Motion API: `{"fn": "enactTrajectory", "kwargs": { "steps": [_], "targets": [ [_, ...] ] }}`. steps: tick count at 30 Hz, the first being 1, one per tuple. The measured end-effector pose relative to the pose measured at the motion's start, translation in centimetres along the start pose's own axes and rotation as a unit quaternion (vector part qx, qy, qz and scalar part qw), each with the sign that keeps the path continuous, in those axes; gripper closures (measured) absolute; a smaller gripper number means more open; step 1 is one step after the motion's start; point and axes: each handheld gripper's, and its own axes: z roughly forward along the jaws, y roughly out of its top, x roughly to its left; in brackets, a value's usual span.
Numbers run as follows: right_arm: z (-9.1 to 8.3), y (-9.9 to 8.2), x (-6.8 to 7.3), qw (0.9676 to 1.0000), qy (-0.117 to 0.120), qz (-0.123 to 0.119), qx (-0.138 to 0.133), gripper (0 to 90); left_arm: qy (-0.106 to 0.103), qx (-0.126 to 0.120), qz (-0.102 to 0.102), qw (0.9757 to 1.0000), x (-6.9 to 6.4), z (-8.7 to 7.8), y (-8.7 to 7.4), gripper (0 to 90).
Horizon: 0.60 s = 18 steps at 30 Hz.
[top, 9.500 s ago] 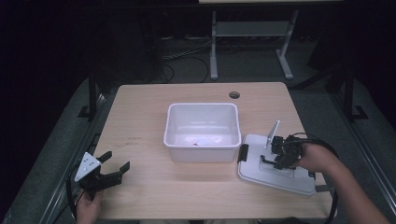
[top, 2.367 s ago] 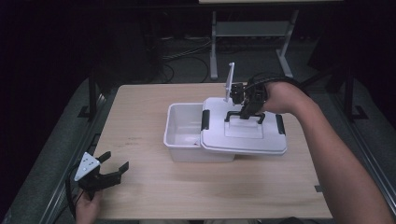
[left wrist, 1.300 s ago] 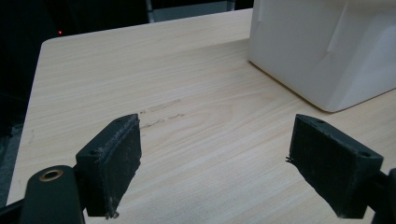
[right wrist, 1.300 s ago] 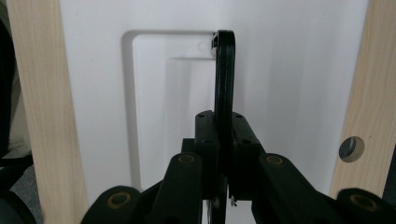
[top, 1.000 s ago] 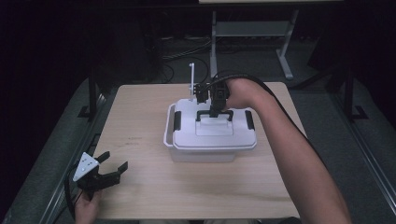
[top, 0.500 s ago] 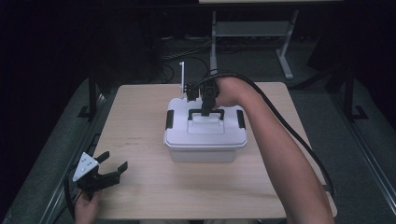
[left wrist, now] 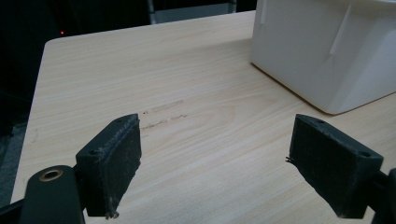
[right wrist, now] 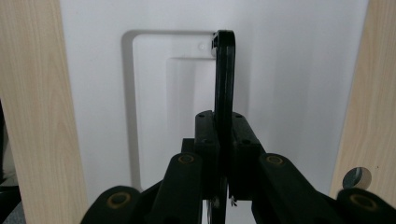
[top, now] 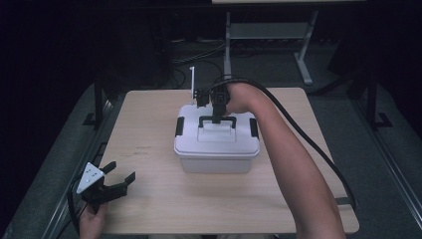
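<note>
1. Right gripper [top: 217, 118] is clamped tight on the black handle [right wrist: 224, 74] of the white lid [top: 217, 142]. In the right gripper view the two jaws squeeze the thin handle from both sides, and the handle stands up on its edge.

2. The lid sits on top of the white tub [top: 214, 163], which stands in the middle of the table [top: 149, 149], a bit closer to the far edge.

3. To do this step well, hold the lid flat. If one end tips, that end will not go down over the tub's rim.

4. Line up all four sides of the lid with the tub before letting go. From above it looks about even, but I cannot tell if it is pushed all the way down.

5. Lower it slowly and straight down. Do not drag it sideways, or the light tub may slide on the table.

6. The black clips [top: 179, 126] at the two ends should hang just outside the tub's walls, not get caught on top of the rim.

7. Left gripper [top: 115, 178] is wide open and holds nothing. It waits near the table's front left corner, well apart from the tub. It could steady the tub if it slips.
</note>
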Motion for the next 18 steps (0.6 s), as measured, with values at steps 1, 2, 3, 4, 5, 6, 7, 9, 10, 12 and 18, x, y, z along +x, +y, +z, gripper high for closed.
{"fn": "enactTrajectory", "kwargs": {
  "steps": [1, 2, 3, 4, 5, 6, 7, 9, 10, 12, 18],
  "targets": [
    [0.08, 0.04, -0.05, 1.0000, 0.001, 0.001, 0.000, 83.9, 0.000, -0.001, -0.001, 1.0000, 0.02, 0.02, -0.01, 16.3],
    [0.14, 0.08, -0.10, 1.0000, 0.002, 0.002, 0.000, 83.9, 0.000, 0.000, -0.001, 1.0000, 0.05, 0.03, -0.02, 16.3],
    [0.21, 0.12, -0.15, 1.0000, 0.002, 0.003, -0.001, 83.9, -0.001, 0.002, 0.000, 1.0000, 0.07, 0.03, -0.02, 16.3],
    [0.26, 0.15, -0.19, 1.0000, 0.003, 0.003, -0.002, 84.0, 0.000, 0.001, -0.001, 1.0000, 0.03, 0.07, -0.03, 16.3],
    [0.30, 0.20, -0.23, 1.0000, 0.003, 0.003, 0.000, 83.9, -0.001, 0.002, 0.001, 1.0000, 0.00, 0.08, -0.03, 16.3],
    [0.33, 0.21, -0.25, 1.0000, 0.004, 0.003, -0.001, 83.9, -0.001, 0.003, 0.001, 1.0000, -0.05, 0.10, -0.02, 16.3],
    [0.36, 0.21, -0.28, 1.0000, 0.004, 0.003, -0.001, 83.9, -0.001, 0.004, 0.003, 1.0000, -0.08, 0.13, -0.01, 16.3],
    [0.43, 0.24, -0.25, 1.0000, 0.004, 0.002, -0.002, 83.9, -0.002, 0.004, 0.004, 1.0000, -0.09, 0.16, 0.00, 16.3],
    [0.44, 0.25, -0.20, 1.0000, 0.005, 0.002, -0.001, 83.9, -0.002, 0.005, 0.004, 1.0000, -0.09, 0.17, 0.00, 16.3],
    [0.47, 0.30, -0.12, 1.0000, 0.006, 0.001, 0.001, 83.9, -0.001, 0.004, 0.003, 1.0000, -0.12, 0.14, 0.02, 16.3],
    [0.72, 0.41, 0.00, 1.0000, 0.005, 0.002, 0.001, 83.8, 0.000, 0.003, 0.004, 1.0000, -0.14, 0.04, 0.04, 16.3]
  ]
}}
